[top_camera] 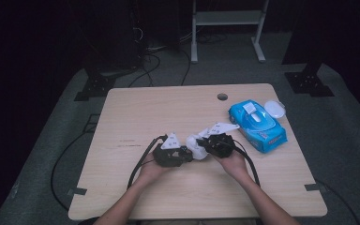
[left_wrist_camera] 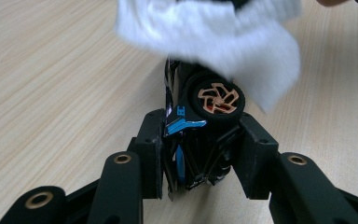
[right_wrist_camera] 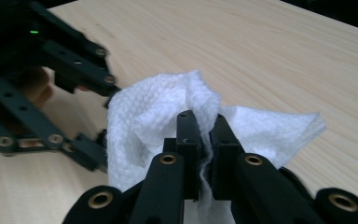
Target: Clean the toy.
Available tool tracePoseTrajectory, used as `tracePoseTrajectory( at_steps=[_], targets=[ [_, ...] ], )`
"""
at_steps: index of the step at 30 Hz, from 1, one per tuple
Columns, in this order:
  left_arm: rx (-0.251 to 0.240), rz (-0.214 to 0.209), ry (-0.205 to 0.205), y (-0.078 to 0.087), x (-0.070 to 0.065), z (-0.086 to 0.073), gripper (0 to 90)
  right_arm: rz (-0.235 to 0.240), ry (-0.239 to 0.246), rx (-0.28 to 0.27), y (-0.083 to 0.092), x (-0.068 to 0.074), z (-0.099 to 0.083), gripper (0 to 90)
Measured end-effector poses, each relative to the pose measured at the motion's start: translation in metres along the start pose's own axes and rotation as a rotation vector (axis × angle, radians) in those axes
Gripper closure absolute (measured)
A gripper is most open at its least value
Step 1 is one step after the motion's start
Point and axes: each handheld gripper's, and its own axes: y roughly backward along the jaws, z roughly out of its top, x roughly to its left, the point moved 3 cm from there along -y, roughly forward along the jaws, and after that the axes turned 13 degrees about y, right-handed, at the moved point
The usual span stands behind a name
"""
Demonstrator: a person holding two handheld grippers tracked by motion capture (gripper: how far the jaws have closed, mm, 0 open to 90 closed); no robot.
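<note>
High view: pale wooden table (top_camera: 136,117), dark room.

Soft, dimpled white paper wipe (right_wrist_camera: 163,112); glossy plastic toy car (left_wrist_camera: 200,121); smooth pale wood-grain table (top_camera: 145,108).

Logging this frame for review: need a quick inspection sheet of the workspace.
Surface: light wooden table with a round hole.
Job's things: small black toy car with copper-spoked wheel; white paper wipe.
Clutter: blue wet-wipe pack, white oval lid.
Grippers: left gripper shut on the car; right gripper shut on the wipe, laid over the car.
Cables: black, trailing off the table's near edge.
Surroundings: dark, grey floor, white frame.
</note>
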Motion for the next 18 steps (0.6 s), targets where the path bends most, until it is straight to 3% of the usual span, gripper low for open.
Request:
tracePoseTrajectory(
  at_steps=[3,6,9,12,18],
  targets=[
    [0.000,-0.001,-0.004,0.001,0.001,-0.001,58.5,0.015,0.020,-0.009,-0.003,0.006,0.003,84.2],
    [0.007,0.002,-0.011,0.002,0.001,-0.001,58.5,0.002,0.022,0.007,-0.001,0.002,0.001,84.2],
    [0.009,0.001,-0.013,0.002,0.002,-0.001,58.5,-0.033,0.000,0.008,0.006,-0.008,-0.004,84.2],
    [0.008,0.002,-0.014,0.002,0.002,0.000,58.4,-0.037,-0.030,0.000,0.009,-0.013,-0.007,84.2],
    [0.009,0.006,-0.018,0.002,0.001,-0.001,58.5,-0.007,0.011,-0.006,0.003,0.002,-0.002,84.2]
  ],
)
